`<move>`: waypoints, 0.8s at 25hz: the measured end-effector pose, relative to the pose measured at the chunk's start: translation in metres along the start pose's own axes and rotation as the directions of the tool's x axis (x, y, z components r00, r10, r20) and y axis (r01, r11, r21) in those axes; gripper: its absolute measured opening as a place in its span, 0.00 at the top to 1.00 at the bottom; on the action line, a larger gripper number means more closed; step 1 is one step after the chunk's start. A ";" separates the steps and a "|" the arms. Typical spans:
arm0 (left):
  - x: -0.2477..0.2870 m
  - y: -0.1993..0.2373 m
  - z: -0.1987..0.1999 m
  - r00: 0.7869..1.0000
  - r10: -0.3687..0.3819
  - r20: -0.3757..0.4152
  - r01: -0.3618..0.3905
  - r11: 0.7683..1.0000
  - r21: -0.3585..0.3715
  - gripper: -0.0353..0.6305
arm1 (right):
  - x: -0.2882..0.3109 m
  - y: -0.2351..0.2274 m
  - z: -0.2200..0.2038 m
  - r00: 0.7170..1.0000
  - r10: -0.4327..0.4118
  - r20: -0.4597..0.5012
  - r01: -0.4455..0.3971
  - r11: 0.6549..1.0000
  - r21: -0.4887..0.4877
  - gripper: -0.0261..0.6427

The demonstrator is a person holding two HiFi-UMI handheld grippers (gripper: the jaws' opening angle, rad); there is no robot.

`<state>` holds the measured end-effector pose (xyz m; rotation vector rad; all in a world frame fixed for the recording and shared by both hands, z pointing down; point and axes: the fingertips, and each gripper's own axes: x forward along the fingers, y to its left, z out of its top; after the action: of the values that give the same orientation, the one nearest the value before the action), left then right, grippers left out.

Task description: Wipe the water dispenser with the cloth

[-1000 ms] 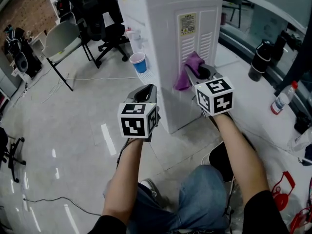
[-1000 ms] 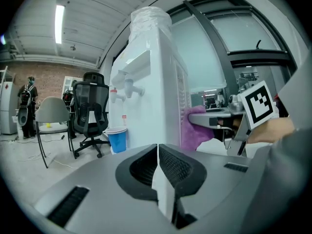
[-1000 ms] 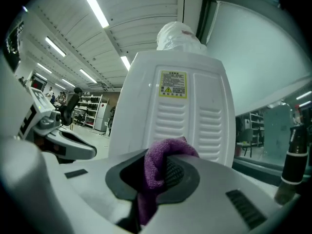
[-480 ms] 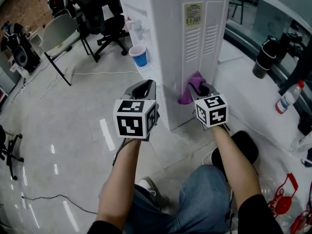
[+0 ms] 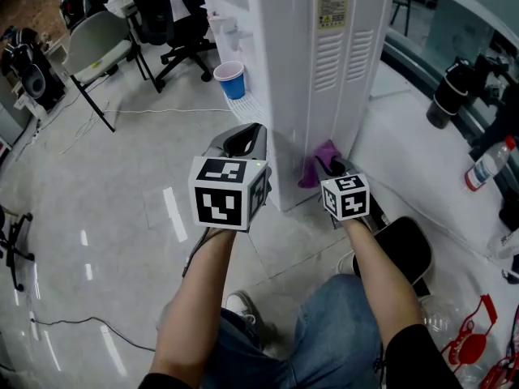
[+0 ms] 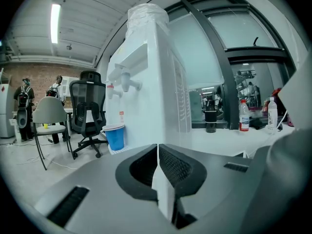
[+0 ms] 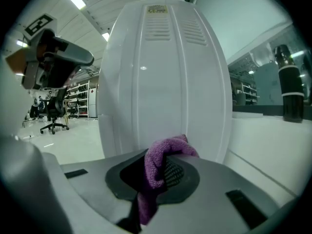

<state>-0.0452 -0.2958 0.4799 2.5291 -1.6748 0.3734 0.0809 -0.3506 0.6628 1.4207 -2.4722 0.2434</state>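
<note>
Right tool [image 5: 330, 167] is clamped tight on the purple cloth [image 5: 313, 165] — the cloth's bunched end sits at the tool's 12 o'clock, against the low side of the water dispenser [image 5: 302, 71]. Left tool [image 5: 242, 141] is at 9 o'clock of the right one — jaws pressed together, nothing between them, not touching the dispenser.
</note>
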 end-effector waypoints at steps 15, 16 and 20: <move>0.003 0.006 0.001 1.000 0.010 -0.004 -0.010 1.000 0.002 0.90 | -0.012 0.002 -0.003 1.000 0.010 -0.018 -0.010 1.000 -0.026 0.90; 0.003 0.006 0.001 1.000 0.012 -0.005 -0.012 1.000 0.002 0.90 | -0.018 0.004 0.010 1.000 0.015 -0.002 -0.015 0.999 -0.049 0.90; 0.006 0.001 -0.004 1.000 0.006 -0.022 -0.006 1.000 0.026 0.90 | -0.045 0.006 0.073 0.997 0.028 0.079 -0.020 0.995 -0.100 0.90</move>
<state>-0.0449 -0.3003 0.4853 2.5292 -1.6809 0.4244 0.0855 -0.3316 0.5788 1.3867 -2.5280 0.0688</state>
